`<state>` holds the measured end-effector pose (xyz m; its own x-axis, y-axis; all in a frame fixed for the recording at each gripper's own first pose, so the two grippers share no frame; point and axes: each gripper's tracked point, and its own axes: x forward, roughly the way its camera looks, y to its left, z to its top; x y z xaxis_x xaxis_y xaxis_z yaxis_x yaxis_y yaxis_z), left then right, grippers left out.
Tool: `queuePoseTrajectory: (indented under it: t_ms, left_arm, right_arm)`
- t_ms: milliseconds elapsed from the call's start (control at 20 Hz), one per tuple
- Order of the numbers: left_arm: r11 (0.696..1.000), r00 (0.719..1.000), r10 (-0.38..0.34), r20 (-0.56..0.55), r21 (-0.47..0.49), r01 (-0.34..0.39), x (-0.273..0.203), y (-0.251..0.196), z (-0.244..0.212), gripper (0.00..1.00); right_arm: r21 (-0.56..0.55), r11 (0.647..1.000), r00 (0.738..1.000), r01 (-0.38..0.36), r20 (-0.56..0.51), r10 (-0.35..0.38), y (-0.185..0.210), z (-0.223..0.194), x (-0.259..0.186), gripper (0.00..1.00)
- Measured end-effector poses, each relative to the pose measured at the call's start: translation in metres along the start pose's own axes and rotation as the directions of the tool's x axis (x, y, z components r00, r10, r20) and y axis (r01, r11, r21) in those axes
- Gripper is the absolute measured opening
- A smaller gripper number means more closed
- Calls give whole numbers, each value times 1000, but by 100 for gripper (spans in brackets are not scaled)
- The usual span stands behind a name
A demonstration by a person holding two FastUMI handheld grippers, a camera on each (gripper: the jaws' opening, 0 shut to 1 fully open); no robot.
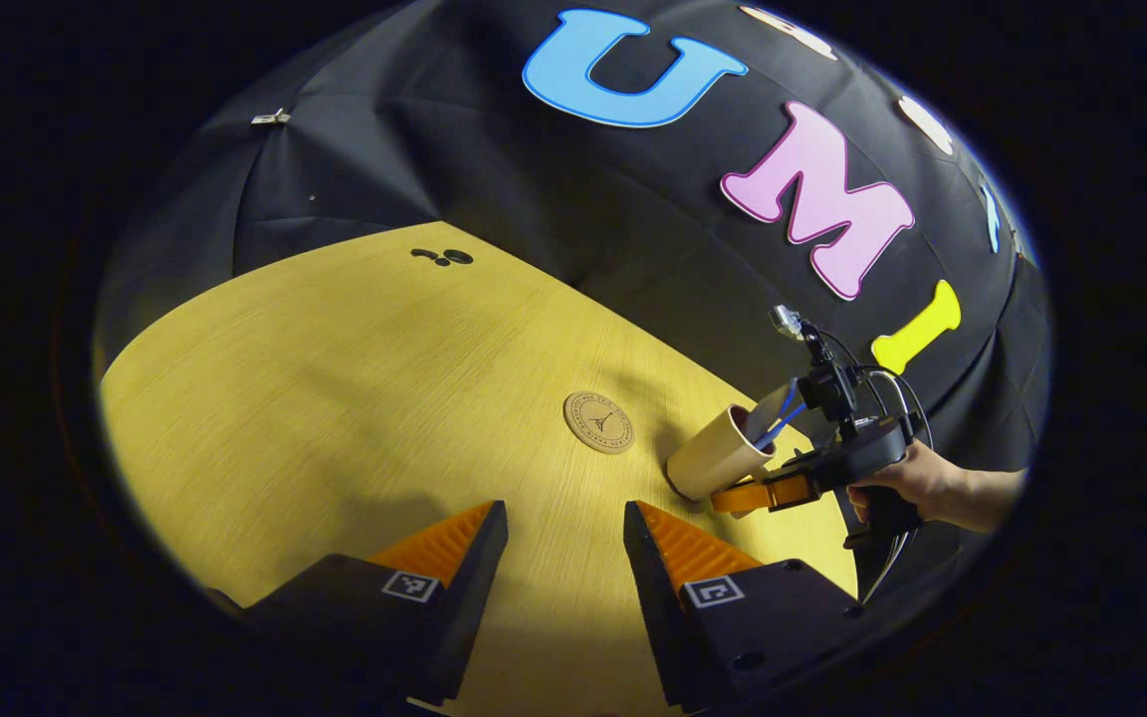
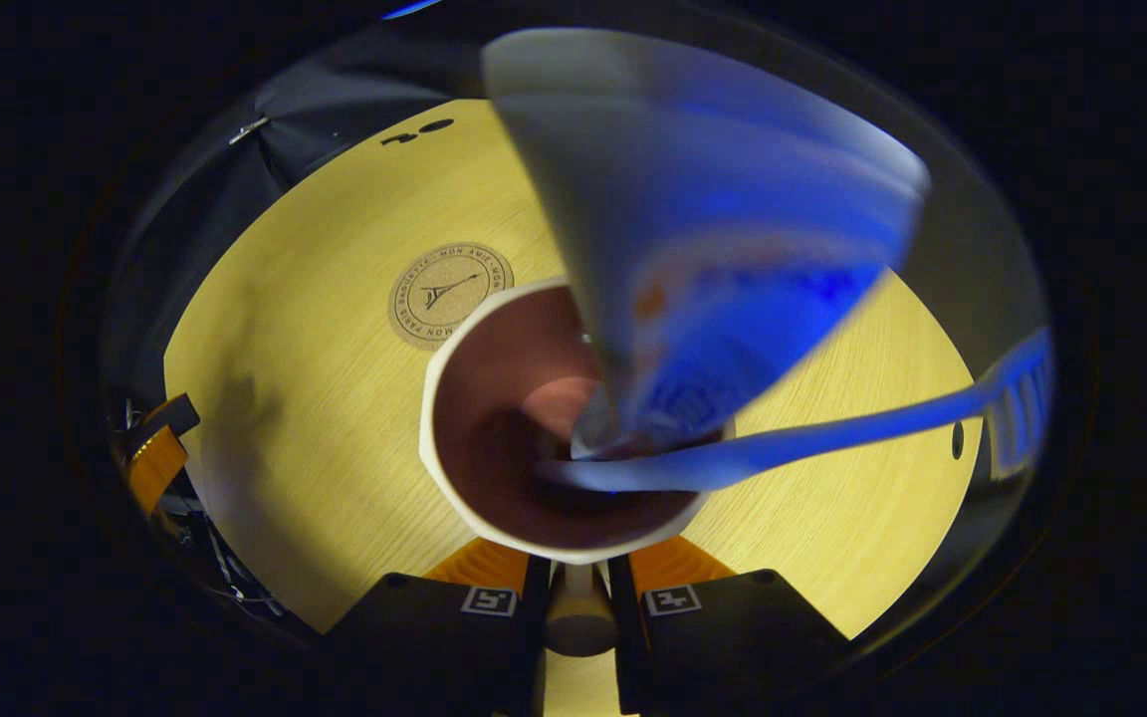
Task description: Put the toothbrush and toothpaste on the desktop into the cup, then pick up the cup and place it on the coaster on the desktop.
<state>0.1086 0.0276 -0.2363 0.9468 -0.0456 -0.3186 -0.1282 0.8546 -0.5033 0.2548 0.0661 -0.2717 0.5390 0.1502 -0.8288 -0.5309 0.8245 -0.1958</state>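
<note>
The left gripper point(image 1: 566, 558) is hovering low over the counter point(image 1: 335, 398) with its jaws wide and nothing between them. To its right the round coaster point(image 1: 598, 422) is lying flat, and just beside that the cup point(image 1: 720, 453) is tilting, mouth leaning up and away from the coaster, its base near or on the counter. The right gripper point(image 1: 743, 496), held by a hand point(image 1: 907, 483), is gripping the cup; in the right gripper view its fingers are pinching the near rim wall point(image 2: 573, 553) narrowly. The toothpaste point(image 2: 703, 229) and toothbrush point(image 2: 793, 438) are standing inside, long axes running up out of the mouth, the brush head point(image 2: 1017, 398) leaning rightward. Judging from the tilt and the thin rim grip, the cup could pivot or slip, spilling its contents before reaching the coaster.
</note>
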Motion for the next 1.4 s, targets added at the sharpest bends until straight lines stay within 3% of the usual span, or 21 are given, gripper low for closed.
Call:
queuePoseTrajectory:
  t_ms: [850,950,1000,1400]
  left_arm:
    - [998,999,42,19,-57,-41,-27,28,-5,75]
    - [996,998,51,21,-70,-49,-30,33,-7,75]
    - [996,998,55,22,-76,-53,-32,35,-8,75]
    - [992,997,74,19,-100,-72,-36,46,-9,75]
  right_arm:
    - [-43,997,997,-63,41,65,73,93,19,32]
    - [-52,996,997,-69,32,71,81,98,26,36]
    - [-59,996,997,-71,26,72,84,98,29,31]
    - [-60,997,999,-41,-13,41,85,96,44,31]
